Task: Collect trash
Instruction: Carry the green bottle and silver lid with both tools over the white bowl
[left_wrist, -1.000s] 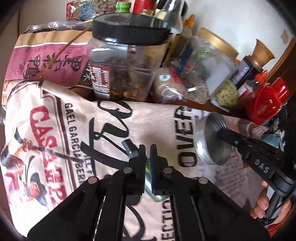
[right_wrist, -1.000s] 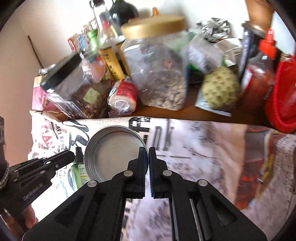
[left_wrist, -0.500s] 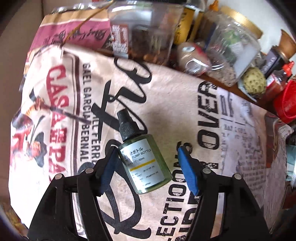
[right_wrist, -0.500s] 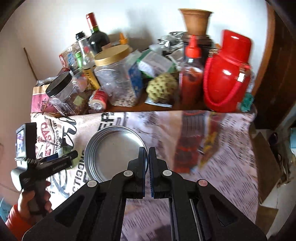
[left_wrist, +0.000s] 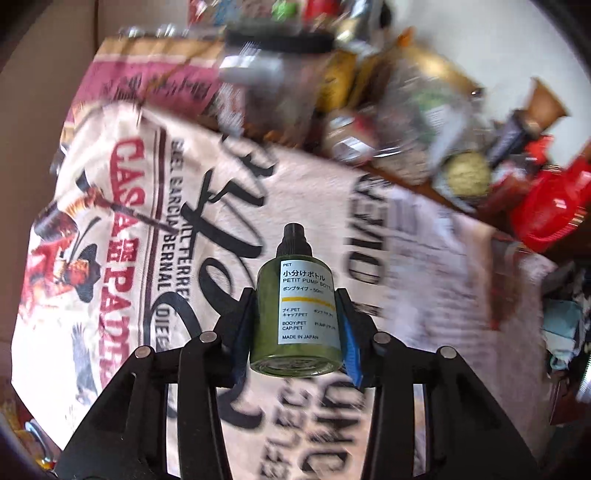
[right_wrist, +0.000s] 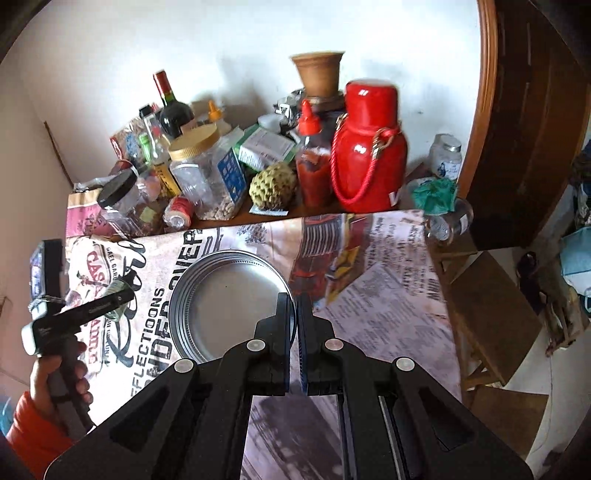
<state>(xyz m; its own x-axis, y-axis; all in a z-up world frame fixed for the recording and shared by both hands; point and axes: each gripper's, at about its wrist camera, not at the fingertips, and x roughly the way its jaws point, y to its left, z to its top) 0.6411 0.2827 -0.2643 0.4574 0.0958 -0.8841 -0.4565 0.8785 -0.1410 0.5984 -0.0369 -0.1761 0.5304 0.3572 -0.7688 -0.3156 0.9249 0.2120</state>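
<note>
Here, your left gripper (left_wrist: 295, 325) has its jaws clamped across the green pump bottle (left_wrist: 295, 314), carried clear of the cloth-covered worktop (right_wrist: 388, 295), while your right gripper (right_wrist: 295, 317) pinches the rim of the metal lid (right_wrist: 229, 302), jaws together, so both pieces travel in one trip.

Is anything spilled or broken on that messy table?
Nothing looks spilled or broken. The oddest thing is the round silver metal lid, held by its rim in the right tongs, with no matching jar nearby. The small green pump bottle is clamped in the left tongs. The back of the table is just crowded.
</note>
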